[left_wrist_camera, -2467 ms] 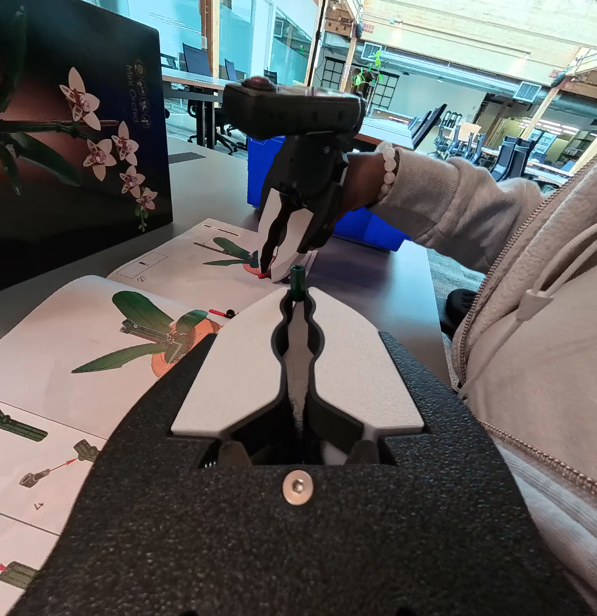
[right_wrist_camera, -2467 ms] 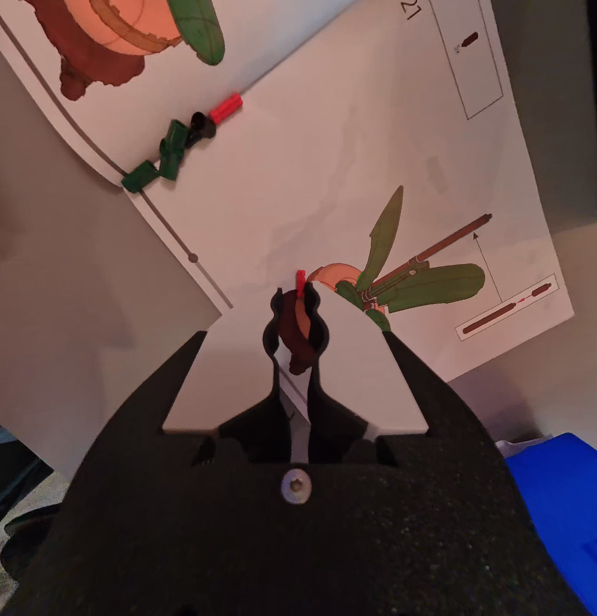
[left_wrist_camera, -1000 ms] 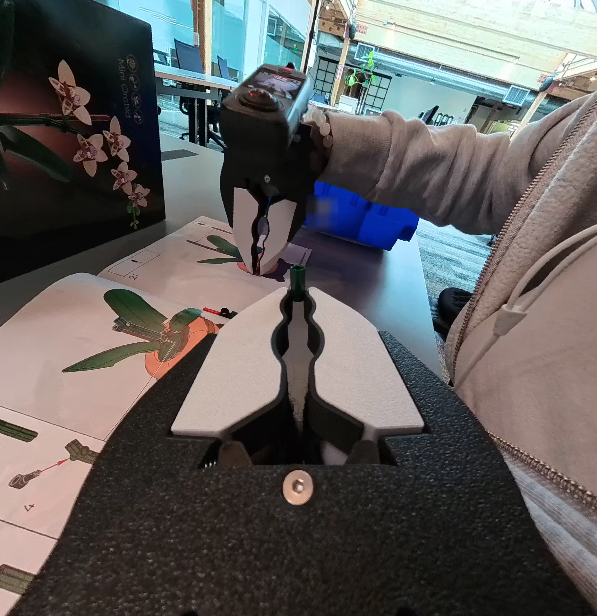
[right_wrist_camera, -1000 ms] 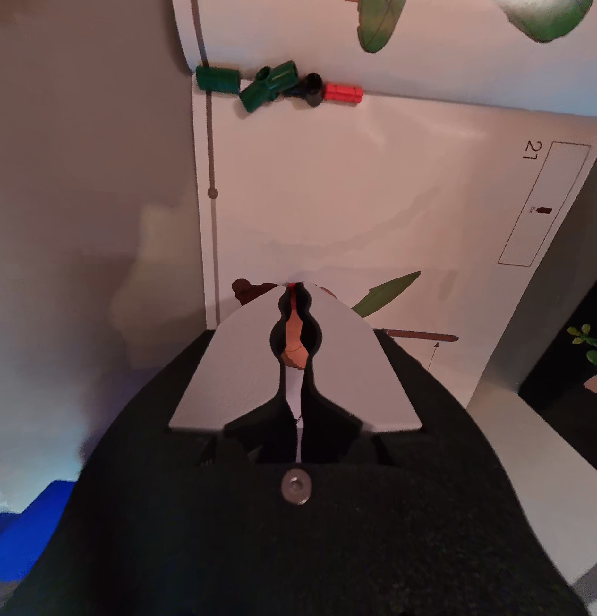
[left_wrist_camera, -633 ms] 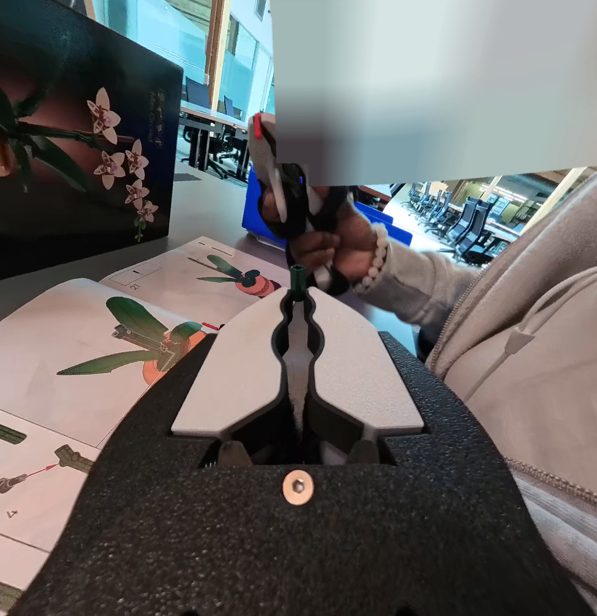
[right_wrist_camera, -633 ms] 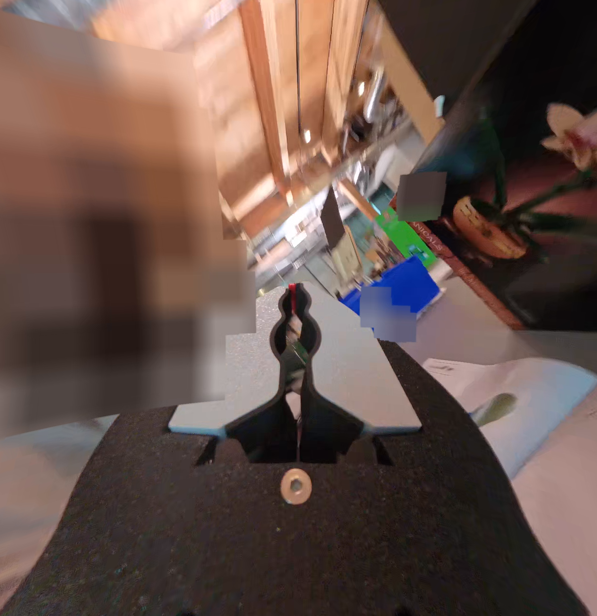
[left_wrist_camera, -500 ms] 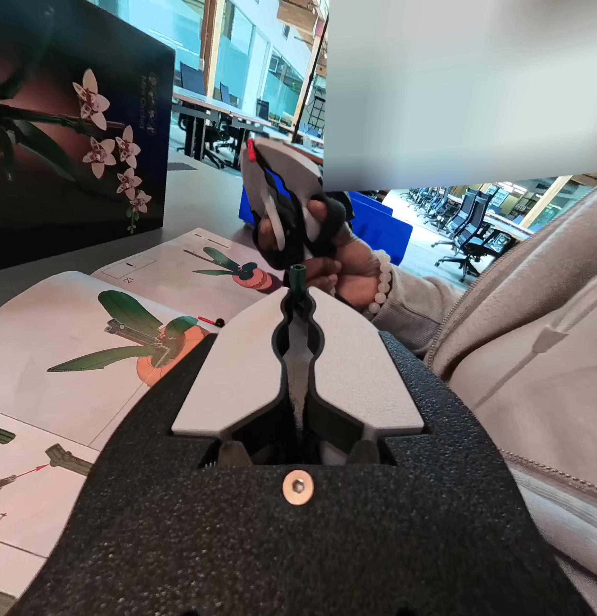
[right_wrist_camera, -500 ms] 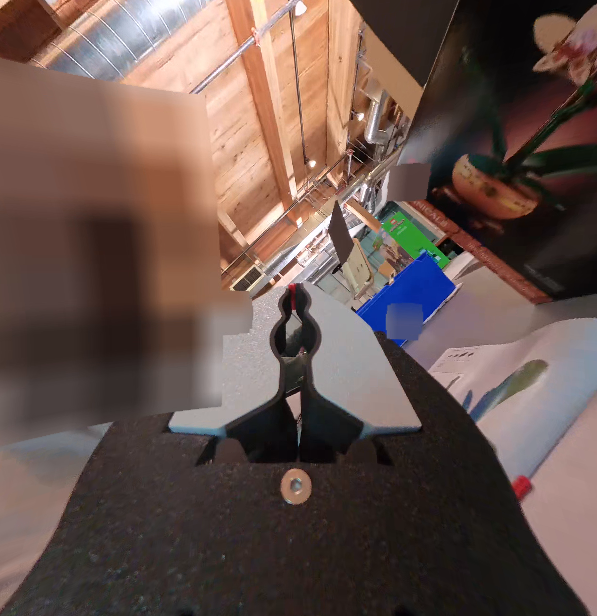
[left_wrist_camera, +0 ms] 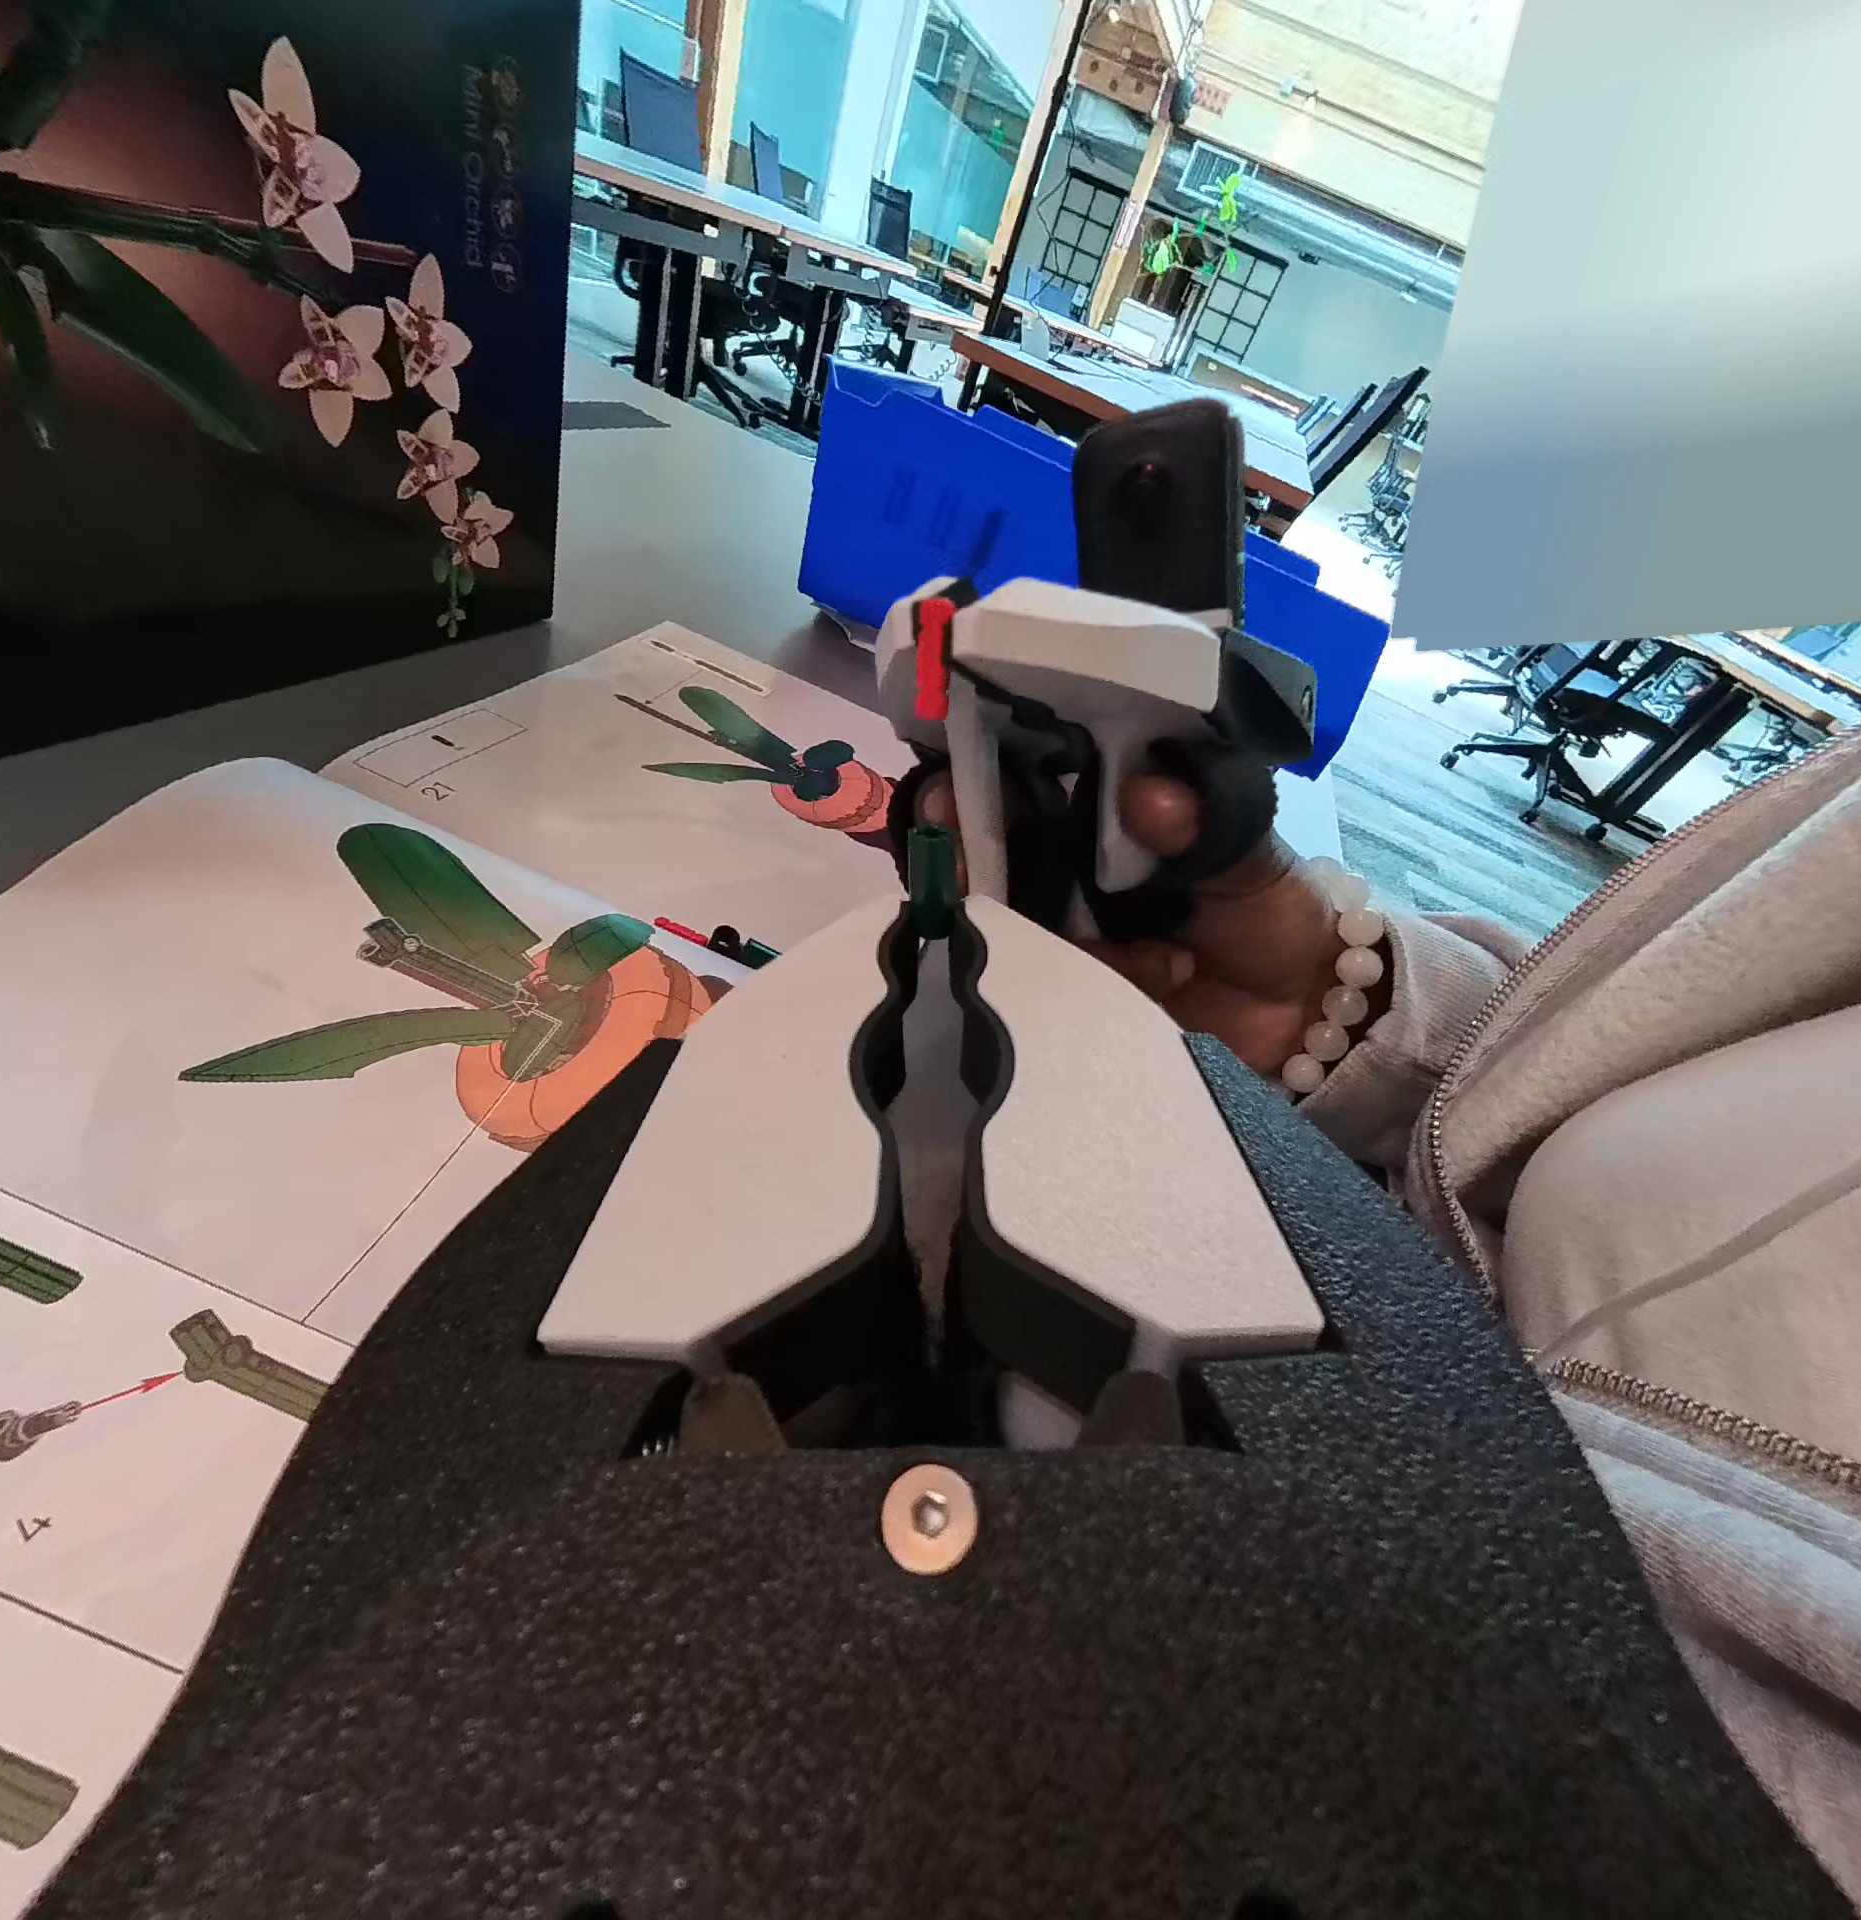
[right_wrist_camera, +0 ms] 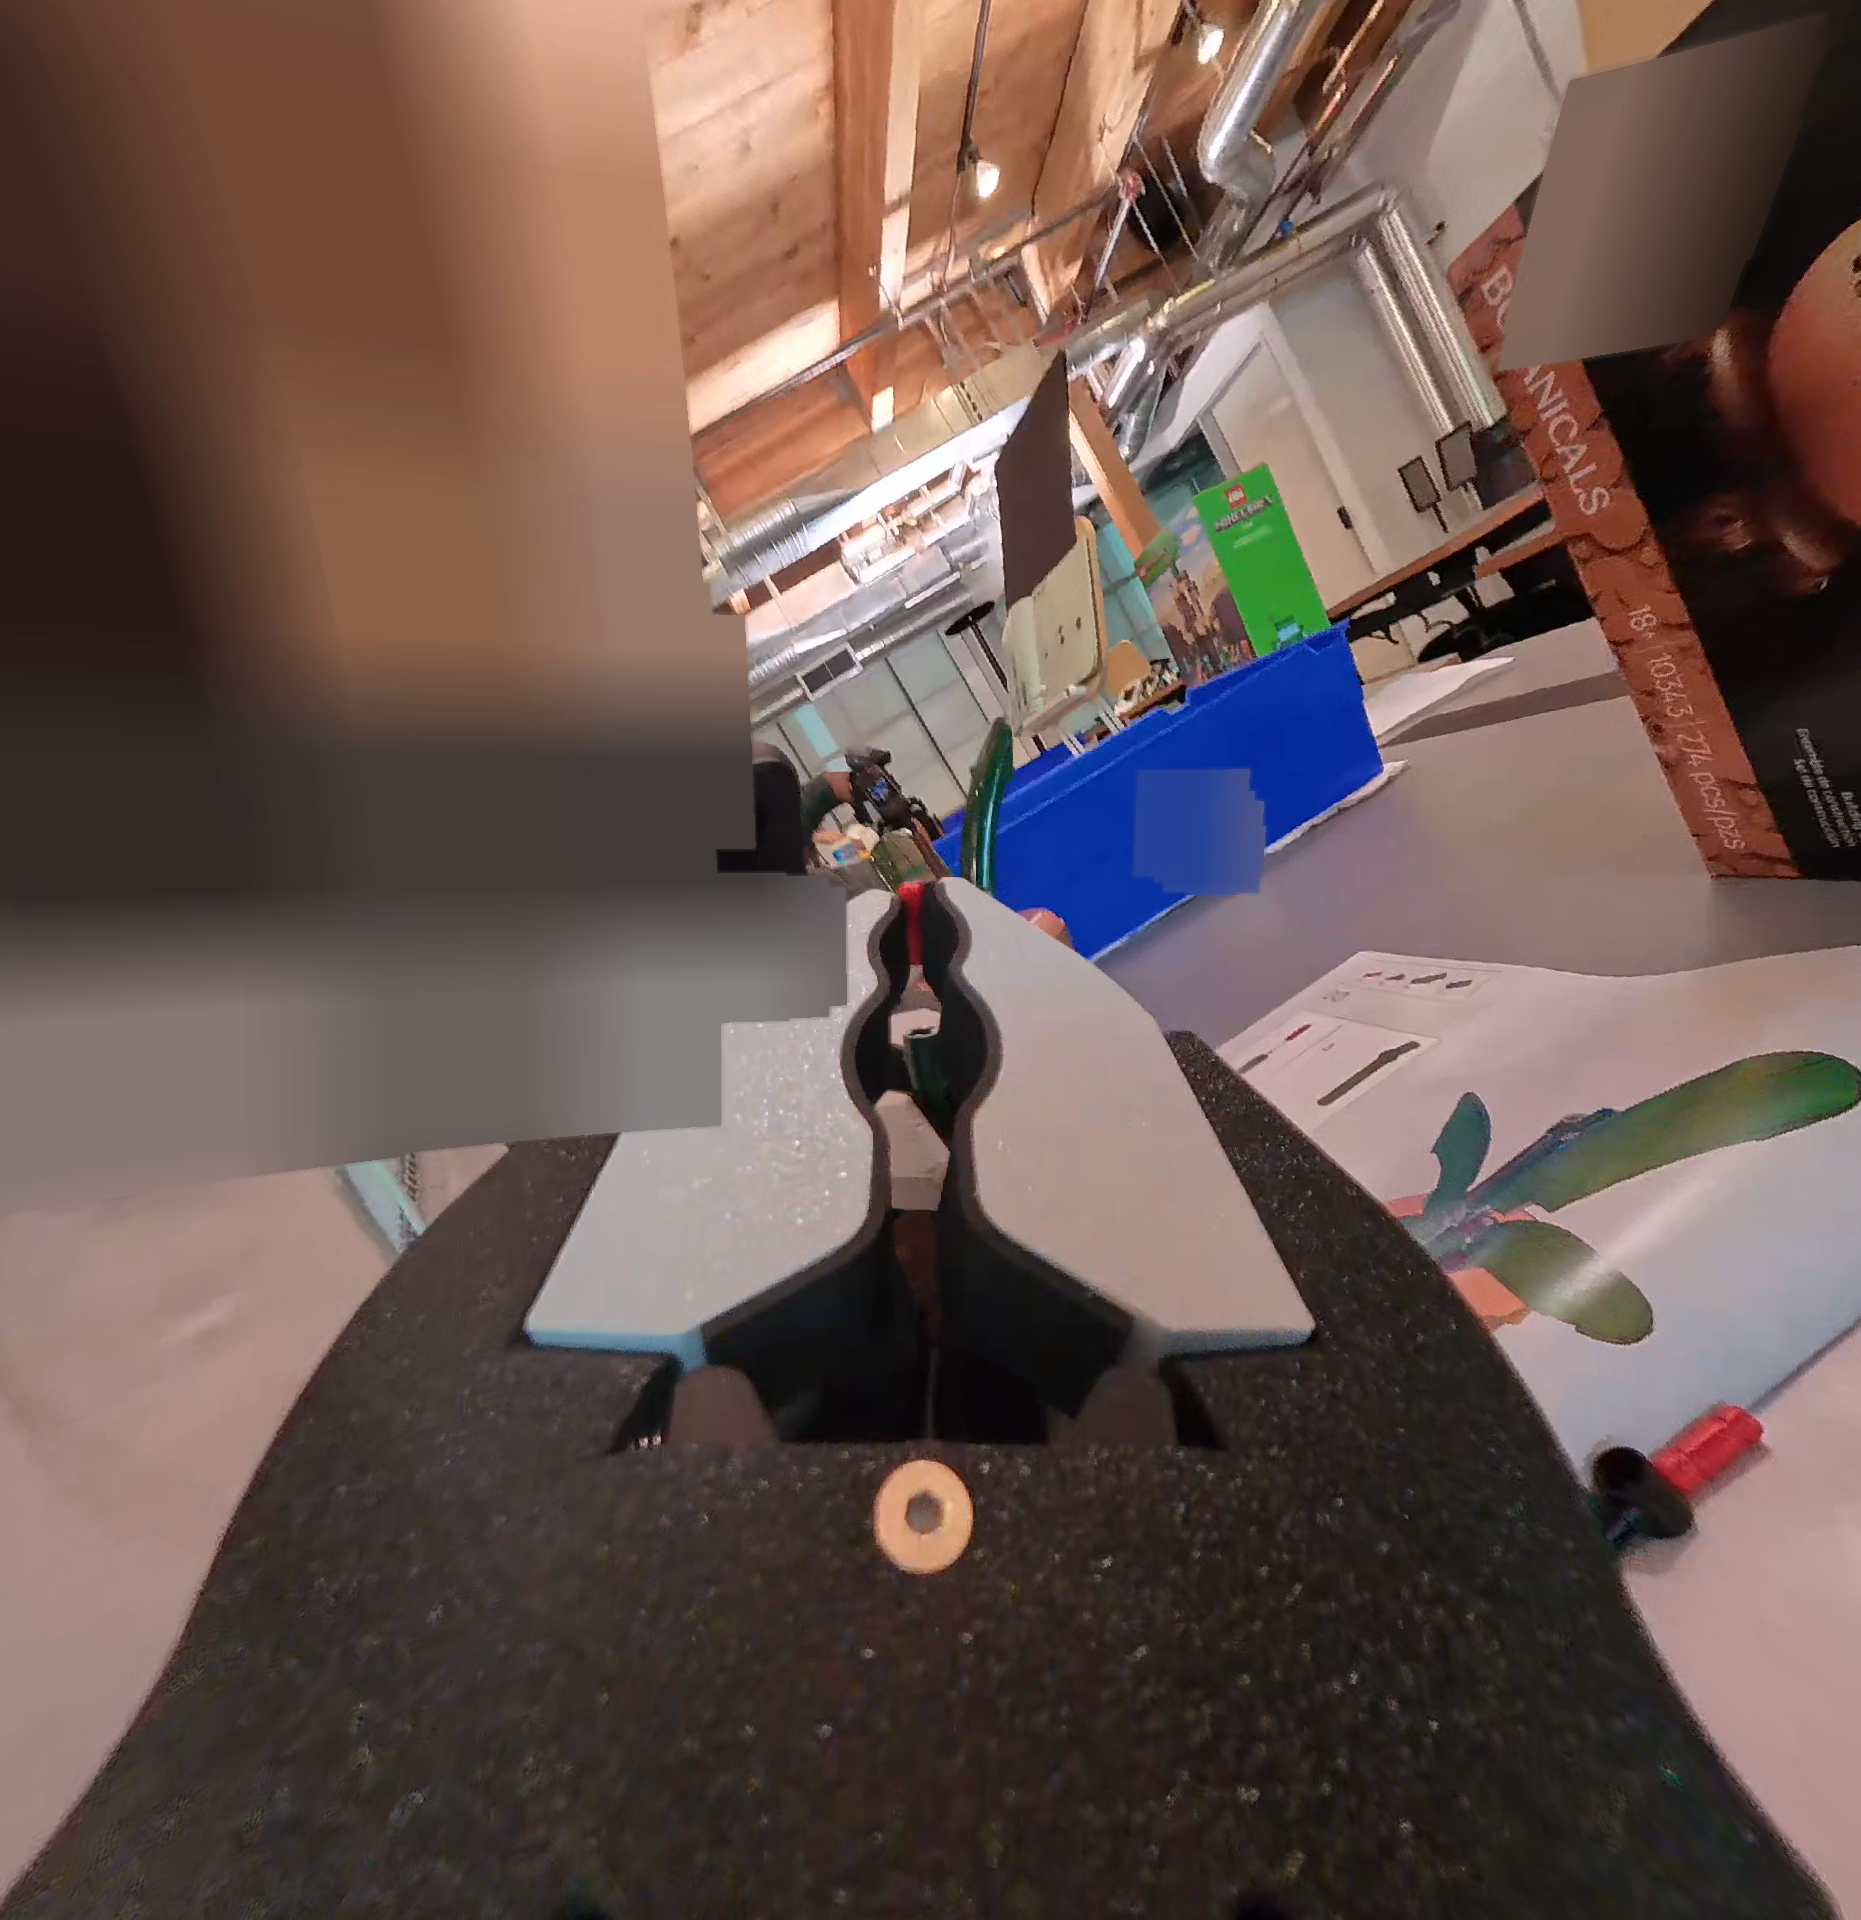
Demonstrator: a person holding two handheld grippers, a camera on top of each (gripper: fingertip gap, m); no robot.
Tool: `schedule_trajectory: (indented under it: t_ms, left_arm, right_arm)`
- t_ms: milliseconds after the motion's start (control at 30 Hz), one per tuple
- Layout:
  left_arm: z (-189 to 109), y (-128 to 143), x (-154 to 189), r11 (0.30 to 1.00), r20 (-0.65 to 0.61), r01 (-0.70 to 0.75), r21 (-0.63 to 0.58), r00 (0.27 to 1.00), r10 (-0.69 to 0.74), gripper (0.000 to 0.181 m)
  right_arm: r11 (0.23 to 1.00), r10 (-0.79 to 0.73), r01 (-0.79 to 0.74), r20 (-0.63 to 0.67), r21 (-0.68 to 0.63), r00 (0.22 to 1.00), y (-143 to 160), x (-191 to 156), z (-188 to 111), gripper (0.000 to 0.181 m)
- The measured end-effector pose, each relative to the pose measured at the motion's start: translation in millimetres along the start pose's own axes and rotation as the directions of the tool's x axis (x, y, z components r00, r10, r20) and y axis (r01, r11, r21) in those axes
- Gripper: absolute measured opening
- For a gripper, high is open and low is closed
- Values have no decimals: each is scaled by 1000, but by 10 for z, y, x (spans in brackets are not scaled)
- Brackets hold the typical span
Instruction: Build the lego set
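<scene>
While the left gripper [left_wrist_camera: 931, 914] pinched a small dark green piece [left_wrist_camera: 928, 871] upright at its closed fingertips, the right gripper [left_wrist_camera: 931, 675] stood just beyond and above it, jaws closed on a thin red pin [left_wrist_camera: 932, 659]. Both were raised over the open instruction booklet [left_wrist_camera: 230, 997], where a loose red-and-black piece [right_wrist_camera: 1674, 1467] lay, with the blue bin [left_wrist_camera: 905, 499] and dark set box [left_wrist_camera: 178, 416] behind on the grey table [left_wrist_camera: 677, 520].

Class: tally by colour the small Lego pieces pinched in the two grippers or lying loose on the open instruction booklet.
Red plastic pins: 2, one in the right gripper, one on the open instruction booklet.
Dark green connectors: 2 showing, one in the left gripper, one on the booklet, half hidden.
Black connector: 1, on the booklet.
Total: 5 showing.
</scene>
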State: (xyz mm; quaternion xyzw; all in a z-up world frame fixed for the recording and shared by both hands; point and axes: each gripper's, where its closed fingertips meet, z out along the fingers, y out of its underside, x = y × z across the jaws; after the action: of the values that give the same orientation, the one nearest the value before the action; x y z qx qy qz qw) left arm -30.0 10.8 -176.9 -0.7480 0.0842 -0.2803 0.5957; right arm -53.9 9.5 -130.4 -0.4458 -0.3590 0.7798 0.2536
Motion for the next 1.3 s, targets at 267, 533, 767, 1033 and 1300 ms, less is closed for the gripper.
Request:
schedule_trajectory:
  t_ms: [267, 533, 767, 1033, 1300]
  left_arm:
    - [8, 17, 15, 1000, -1, -15, -11, 1000, 15, 5]
    - [14, 28, 19, 1000, -3, -15, -19, 1000, 15, 5]
    - [24, 43, 22, 999, 2, -24, -30, 1000, 24, 5]
    - [35, 56, 14, 997, 47, -70, -43, 996, 72, 5]
    - [40, 72, 21, 992, 77, -114, -55, 990, 118, 4]
  right_arm:
    - [998, 9, -10, -26, -61, 1000, 99, -16, -37, 2]
    - [996, 18, -22, -50, -84, 999, 141, 4, -54, 2]
    - [995, -1, -5, -65, -102, 998, 161, 7, -76, 2]
    - [993, -50, 40, -83, -115, 995, 181, 3, -80, 2]
    - [982, -139, 120, -128, -145, 982, 202, -7, -114, 2]
